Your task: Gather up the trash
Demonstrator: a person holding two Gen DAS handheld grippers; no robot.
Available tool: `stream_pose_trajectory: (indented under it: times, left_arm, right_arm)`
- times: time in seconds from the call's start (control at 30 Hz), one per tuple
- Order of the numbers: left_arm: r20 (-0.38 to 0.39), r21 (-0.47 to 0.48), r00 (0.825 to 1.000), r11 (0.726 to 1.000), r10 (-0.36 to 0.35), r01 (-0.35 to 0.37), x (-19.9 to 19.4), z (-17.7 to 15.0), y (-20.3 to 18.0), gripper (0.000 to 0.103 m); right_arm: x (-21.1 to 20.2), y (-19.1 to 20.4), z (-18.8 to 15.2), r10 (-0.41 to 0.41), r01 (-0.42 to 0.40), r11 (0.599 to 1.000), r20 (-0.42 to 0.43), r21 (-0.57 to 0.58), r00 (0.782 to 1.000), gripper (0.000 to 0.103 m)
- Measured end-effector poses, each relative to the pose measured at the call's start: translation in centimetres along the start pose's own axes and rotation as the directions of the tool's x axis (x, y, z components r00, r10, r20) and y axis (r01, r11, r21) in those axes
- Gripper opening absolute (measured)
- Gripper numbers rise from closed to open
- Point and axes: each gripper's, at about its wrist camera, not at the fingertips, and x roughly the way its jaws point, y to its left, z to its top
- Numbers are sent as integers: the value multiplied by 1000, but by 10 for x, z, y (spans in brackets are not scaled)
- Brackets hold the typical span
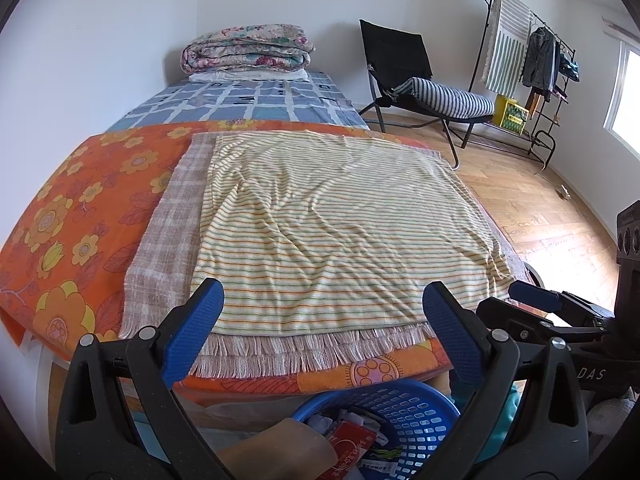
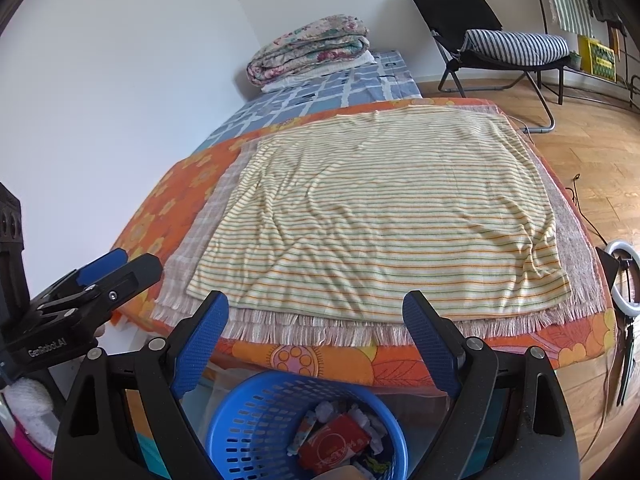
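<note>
Left gripper (image 1: pixel 323 326): blue-padded fingers (image 1: pixel 208 306) spread wide, nothing between them. Right gripper (image 2: pixel 316 334): fingers (image 2: pixel 424 332) likewise spread, empty. Blue basket (image 2: pixel 256 412) sits on the floor below and between each pair of fingers, just short of the bed's foot. Inside it: a red packet (image 2: pixel 340 438) and crumpled white paper (image 2: pixel 326 410). Beyond the fingertips, a striped cloth (image 1: pixel 320 216) lies flat on a fringed blanket (image 1: pixel 280 352) over the orange floral bedcover (image 1: pixel 80 216).
</note>
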Motion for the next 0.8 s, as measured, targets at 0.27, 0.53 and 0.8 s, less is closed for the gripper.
stream_pose_trajectory:
  times: [0.27,0.53,0.8]
  left_arm:
    - [-13,-18,1000,1000,-21,21,1,-3,-3,101]
    - [-13,-21,1000,1000,-11,11,2,-3,0,101]
    - [-11,-22,1000,1000,-7,7,1,-3,0,101]
  right_arm:
    - [2,-1,-2,4,-4,1000,-9,12,1000,89]
    - [4,-3,-4,6,-6,1000,-24,21,1000,89]
    - [6,-5,-4,12,-11,999,-30,33,999,89]
